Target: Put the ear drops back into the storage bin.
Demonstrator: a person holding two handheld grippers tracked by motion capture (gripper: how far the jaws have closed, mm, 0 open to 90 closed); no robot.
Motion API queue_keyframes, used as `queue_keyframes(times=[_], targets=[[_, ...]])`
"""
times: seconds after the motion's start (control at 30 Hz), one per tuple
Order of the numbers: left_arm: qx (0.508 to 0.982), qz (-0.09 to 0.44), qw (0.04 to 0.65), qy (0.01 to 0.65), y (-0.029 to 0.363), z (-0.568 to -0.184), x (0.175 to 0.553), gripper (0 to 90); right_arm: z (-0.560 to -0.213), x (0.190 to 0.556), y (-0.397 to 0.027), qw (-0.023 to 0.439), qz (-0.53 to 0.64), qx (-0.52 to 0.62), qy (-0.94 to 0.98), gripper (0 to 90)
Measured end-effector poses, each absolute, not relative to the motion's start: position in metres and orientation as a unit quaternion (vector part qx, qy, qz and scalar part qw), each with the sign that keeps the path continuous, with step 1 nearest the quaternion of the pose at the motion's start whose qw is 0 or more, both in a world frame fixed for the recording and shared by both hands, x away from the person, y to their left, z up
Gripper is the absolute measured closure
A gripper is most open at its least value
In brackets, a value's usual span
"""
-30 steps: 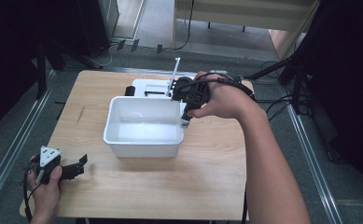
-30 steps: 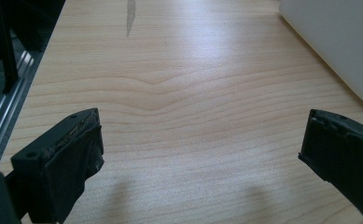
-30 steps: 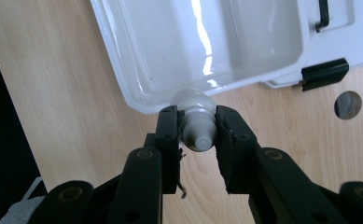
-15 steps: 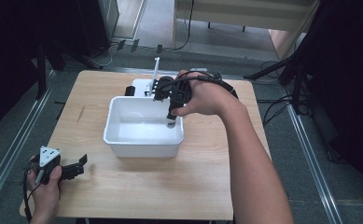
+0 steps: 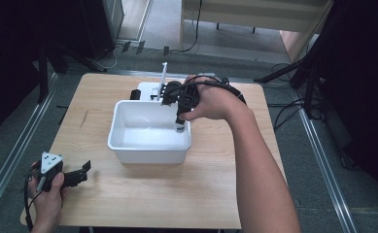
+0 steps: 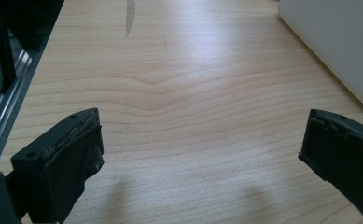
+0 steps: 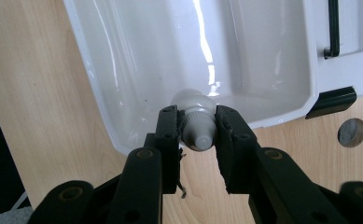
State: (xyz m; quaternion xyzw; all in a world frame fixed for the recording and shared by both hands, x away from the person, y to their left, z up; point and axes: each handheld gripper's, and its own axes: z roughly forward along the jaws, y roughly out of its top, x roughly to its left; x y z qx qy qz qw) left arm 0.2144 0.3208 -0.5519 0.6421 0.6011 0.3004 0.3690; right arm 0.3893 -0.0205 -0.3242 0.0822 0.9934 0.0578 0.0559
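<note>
My right gripper (image 7: 198,113) is shut on a small pale bottle (image 7: 198,135), held by its neck with the cap end towards the camera. It hangs over the right-hand side of a white plastic tub (image 7: 263,46). Seen from the high view, the right gripper (image 5: 179,116) points down into the tub (image 5: 147,148) near its right wall. My left gripper (image 5: 82,171) rests low at the table's front left corner. Its jaws stand wide apart over bare wood (image 6: 200,154), with nothing between them.
Behind the tub lies a flat white tray (image 5: 147,90) with black fittings and a thin white upright stick (image 5: 163,77). The tub's corner shows at the upper right of the left gripper view (image 6: 338,42). A metal rail (image 5: 16,150) runs along the table's left side.
The right hand has carried the bottle leftwards and a little down, from the tub's right rim to over its inside. The left gripper has stayed still.
</note>
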Motion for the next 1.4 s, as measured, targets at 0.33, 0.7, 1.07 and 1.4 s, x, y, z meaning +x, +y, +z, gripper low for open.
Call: queue_keyframes(times=[0.33, 0.7, 1.07, 1.4], targets=[[0.642, 0.300, 0.370, 0.601, 0.321, -0.552, 0.214, 0.0, -0.337, 0.396, -0.024, 0.071, 0.054, 0.079, 0.993, 71.9], [0.642, 0.301, 0.370, 0.600, 0.321, -0.552, 0.214, 0.0, -0.351, 0.399, -0.023, 0.068, 0.042, 0.079, 0.994, 71.8], [0.641, 0.301, 0.372, 0.600, 0.321, -0.552, 0.214, 0.0, -0.368, 0.400, -0.021, 0.068, 0.023, 0.078, 0.994, 71.8], [0.642, 0.301, 0.372, 0.599, 0.321, -0.552, 0.214, 0.0, -0.387, 0.403, -0.015, 0.062, 0.017, 0.071, 0.995, 71.8]])
